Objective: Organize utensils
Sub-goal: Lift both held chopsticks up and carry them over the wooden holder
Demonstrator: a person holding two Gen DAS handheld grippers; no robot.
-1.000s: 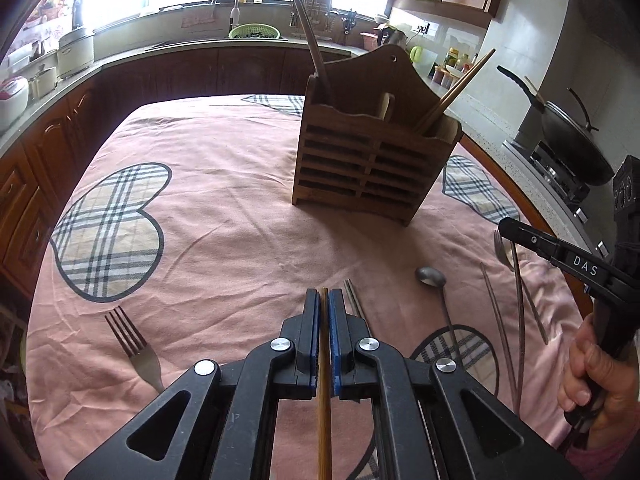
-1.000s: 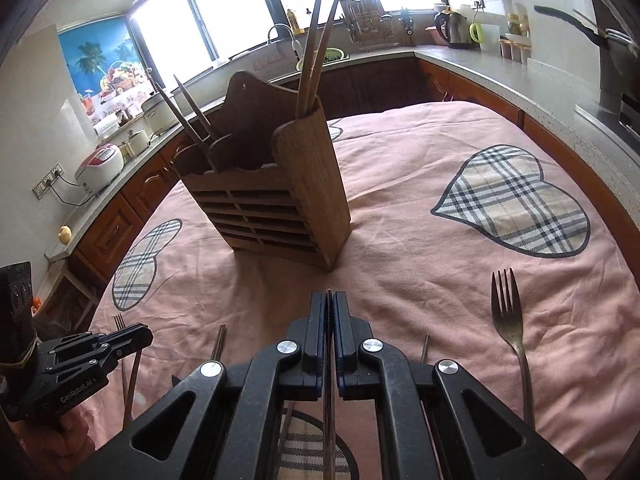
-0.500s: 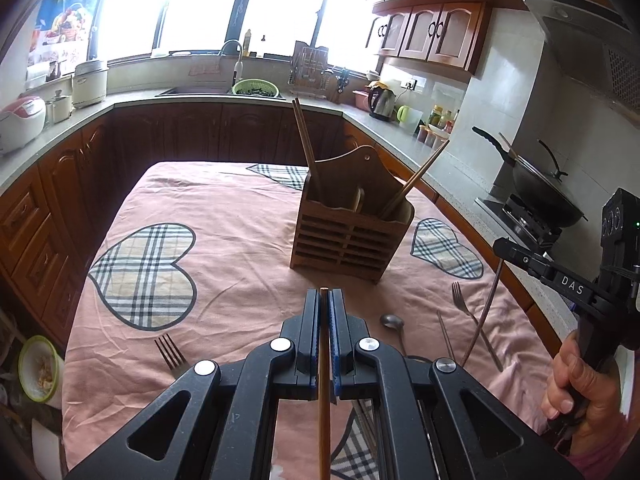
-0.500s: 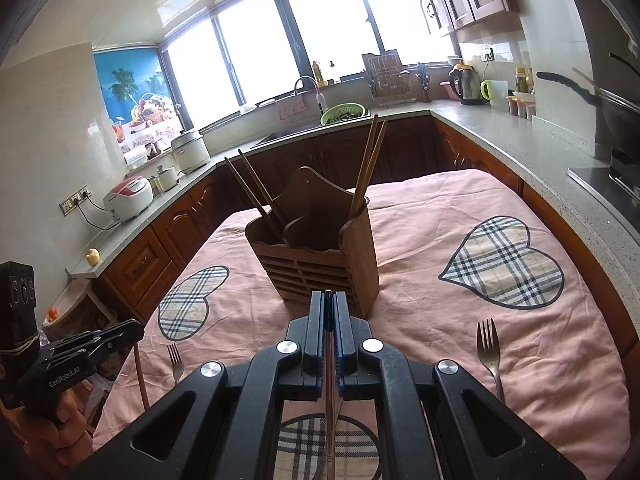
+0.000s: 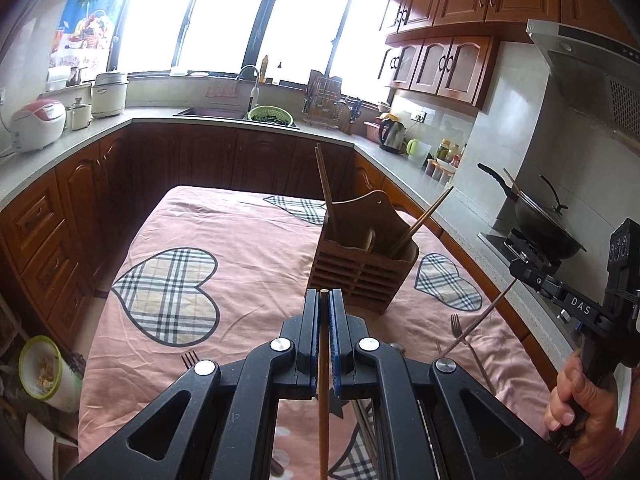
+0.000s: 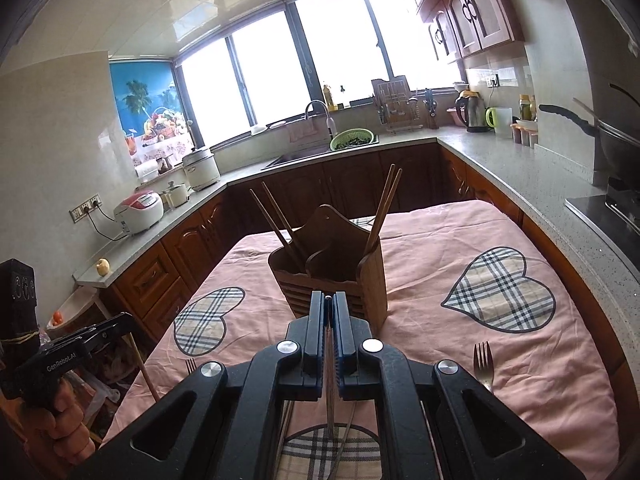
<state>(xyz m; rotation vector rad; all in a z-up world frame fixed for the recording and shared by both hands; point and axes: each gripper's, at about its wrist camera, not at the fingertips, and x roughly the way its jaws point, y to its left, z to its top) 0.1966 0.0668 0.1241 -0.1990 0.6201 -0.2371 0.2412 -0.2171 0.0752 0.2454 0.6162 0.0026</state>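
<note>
Two tongs above the desk, left tongs clamped on a wooden chopstick, right tongs clamped on a metal chopstick, wooden holder ahead.

Daylight floods through the windows, which I see blown out to white in both views. The tablecloth is evenly lit, its shadows soft. Fisheye distortion bends the cabinets; corners vignette black.

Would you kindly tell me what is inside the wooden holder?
In the holder, two chopsticks lean left and two lean right. The walls hide their lower ends and anything else inside.
</note>
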